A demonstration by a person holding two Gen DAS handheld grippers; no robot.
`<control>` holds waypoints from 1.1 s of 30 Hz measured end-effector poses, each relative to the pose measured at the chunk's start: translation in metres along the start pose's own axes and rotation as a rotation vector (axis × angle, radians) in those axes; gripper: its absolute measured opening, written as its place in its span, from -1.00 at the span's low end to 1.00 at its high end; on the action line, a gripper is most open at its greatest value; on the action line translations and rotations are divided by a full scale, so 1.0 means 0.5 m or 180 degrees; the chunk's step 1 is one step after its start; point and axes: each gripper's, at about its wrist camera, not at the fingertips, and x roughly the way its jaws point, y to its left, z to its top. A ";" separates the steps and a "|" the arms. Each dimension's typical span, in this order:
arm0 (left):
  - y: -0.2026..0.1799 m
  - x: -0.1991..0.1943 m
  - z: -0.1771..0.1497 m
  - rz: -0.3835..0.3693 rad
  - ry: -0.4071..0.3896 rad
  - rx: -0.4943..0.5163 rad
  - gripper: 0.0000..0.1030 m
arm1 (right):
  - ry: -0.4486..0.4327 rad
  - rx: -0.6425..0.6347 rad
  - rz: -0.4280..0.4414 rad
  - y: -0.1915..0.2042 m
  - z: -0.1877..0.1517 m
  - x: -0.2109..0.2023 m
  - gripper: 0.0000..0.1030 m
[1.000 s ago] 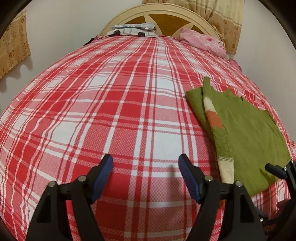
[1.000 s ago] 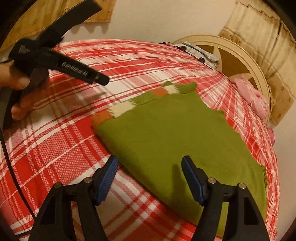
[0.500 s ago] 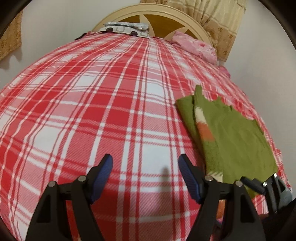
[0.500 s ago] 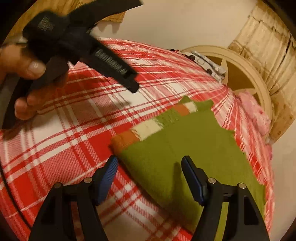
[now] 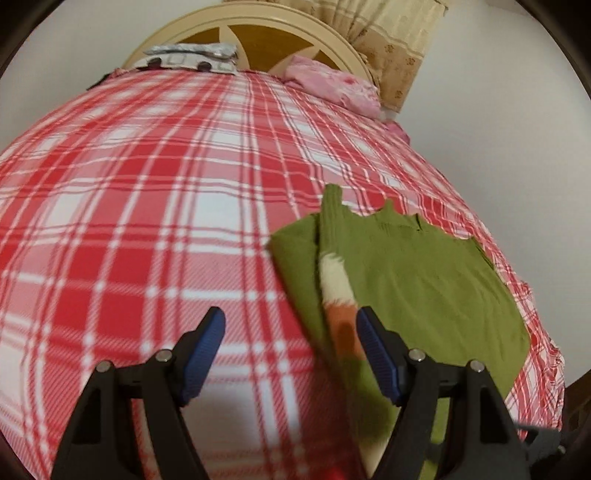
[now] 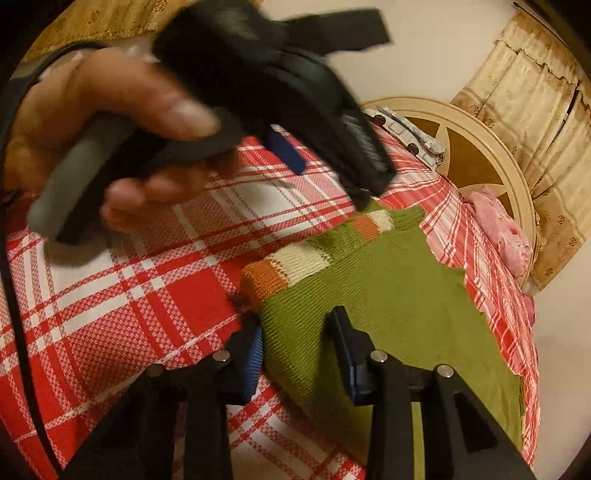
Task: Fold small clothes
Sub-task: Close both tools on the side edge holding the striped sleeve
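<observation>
A green knitted sweater (image 5: 424, 288) with an orange and white striped sleeve (image 5: 334, 280) lies folded on the right side of the bed. My left gripper (image 5: 291, 317) hovers open over the bedspread, its right finger beside the striped sleeve and nothing between the pads. In the right wrist view a hand (image 6: 110, 122) holds that gripper above the sweater's (image 6: 388, 295) far left edge. My right gripper (image 6: 298, 325) is low at the sweater's near left corner. Its jaws are closing with the folded green edge between them, and the fabric does not look pinched.
A red and white plaid bedspread (image 5: 147, 221) covers the bed. A cream round headboard (image 5: 258, 14) stands at the far end, with a grey patterned bundle (image 5: 188, 59) and a pink cloth (image 5: 332, 81) in front of it. A beige curtain (image 6: 535, 122) hangs to the right.
The left gripper has swung right, up to the sweater's striped sleeve. The right gripper's jaws have narrowed around the sweater's near corner.
</observation>
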 end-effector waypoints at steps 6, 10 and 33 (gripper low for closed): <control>-0.005 0.049 0.027 -0.0137 0.0077 -0.0085 0.47 | -0.0017 0.0026 0.0009 -0.005 -0.003 0.003 -0.30; -0.022 0.071 0.035 -0.0198 0.0127 -0.0022 0.47 | -0.0016 0.0058 0.0054 -0.010 -0.005 0.006 -0.30; 0.000 0.081 0.072 -0.0690 0.0103 -0.0483 -0.71 | -0.0208 0.0369 0.0167 -0.094 -0.010 -0.055 -0.75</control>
